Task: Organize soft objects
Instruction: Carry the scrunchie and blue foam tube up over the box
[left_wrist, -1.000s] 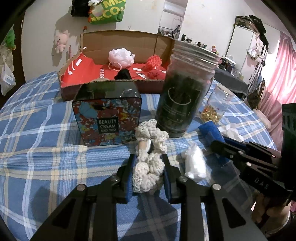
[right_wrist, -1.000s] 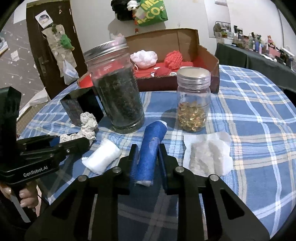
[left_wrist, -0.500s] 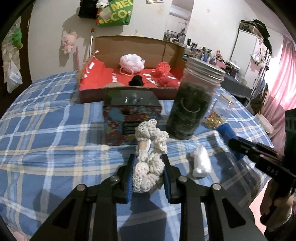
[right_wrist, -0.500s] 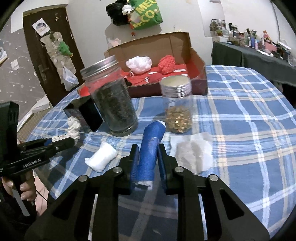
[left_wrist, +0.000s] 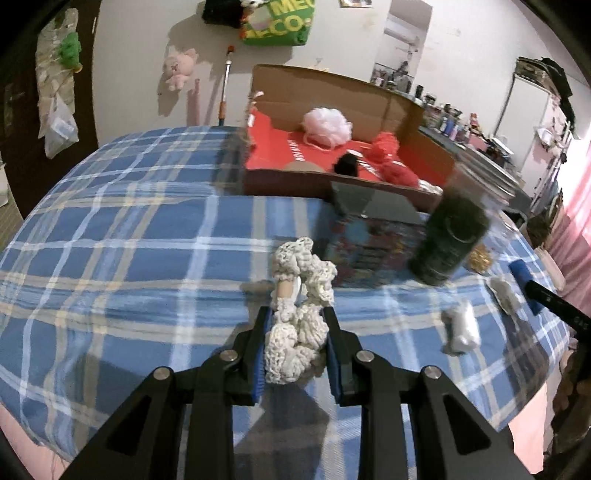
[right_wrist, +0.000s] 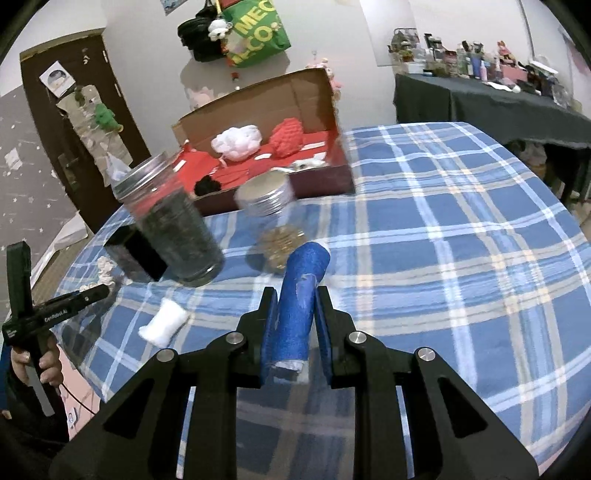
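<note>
The left gripper (left_wrist: 298, 345) is squeezed tight on a cream knit bundle (left_wrist: 299, 321), and the bundle pokes up past the tips, lifted above the table (left_wrist: 129, 236). The right gripper (right_wrist: 293, 321) is almost closed on a blue roll (right_wrist: 297, 295) — the roll stands tilted between the pads, off the cloth too. The table wears a blue checked cloth. At its far edge sits an open box (left_wrist: 369, 96) with a red inside. In the box lie a white puff (left_wrist: 327, 123), a red puff (left_wrist: 386, 146) and a small black ball (left_wrist: 347, 166). In front of the box, nearer the middle, stand a black tin (left_wrist: 373, 229), a tall dark jar (right_wrist: 177, 236) and a small jar (right_wrist: 273, 221) with gold bits inside. The tall jar is just beside the tin. A white roll (right_wrist: 164, 321) lies on the cloth by the near edge, in front of the tall jar, between the two grippers. A gray-white wad (left_wrist: 506, 293) lies close to the right edge — the picture is blurry there. A hand (right_wrist: 40, 363) holds the left gripper's handle, off the table's left edge.
</note>
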